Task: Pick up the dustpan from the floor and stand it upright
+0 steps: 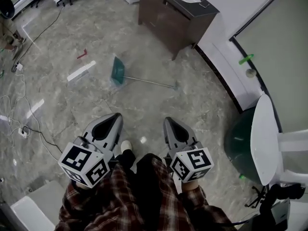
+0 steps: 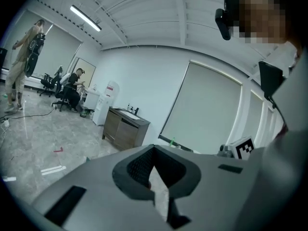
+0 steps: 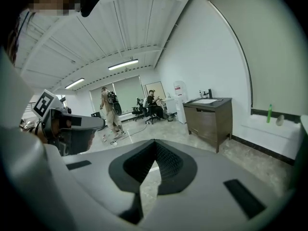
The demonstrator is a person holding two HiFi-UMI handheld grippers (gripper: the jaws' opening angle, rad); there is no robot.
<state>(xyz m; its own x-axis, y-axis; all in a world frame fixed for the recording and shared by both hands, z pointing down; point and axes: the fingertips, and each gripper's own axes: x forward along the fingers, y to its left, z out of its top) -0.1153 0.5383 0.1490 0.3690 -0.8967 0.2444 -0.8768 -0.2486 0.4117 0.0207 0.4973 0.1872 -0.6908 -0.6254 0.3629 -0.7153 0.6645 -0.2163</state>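
The left hand-held gripper (image 1: pixel 116 115) and the right hand-held gripper (image 1: pixel 168 120) sit side by side, close in front of the person's checked sleeves (image 1: pixel 91 203). Both have their jaws pressed together on nothing, with the tips aimed toward 12 o'clock and slightly down. This reads as a waiting pose, since nothing is within reach. Well ahead at 12 o'clock the dustpan (image 1: pixel 118 71) lies flat on the marble floor (image 1: pixel 96 105). Its teal pan is at the 11 o'clock end and its long handle (image 1: pixel 150 82) runs toward 3 o'clock. Lying so, the thin handle looks the easier part to pinch. A brown cabinet (image 1: pixel 173 18) stands beyond at 1 o'clock.
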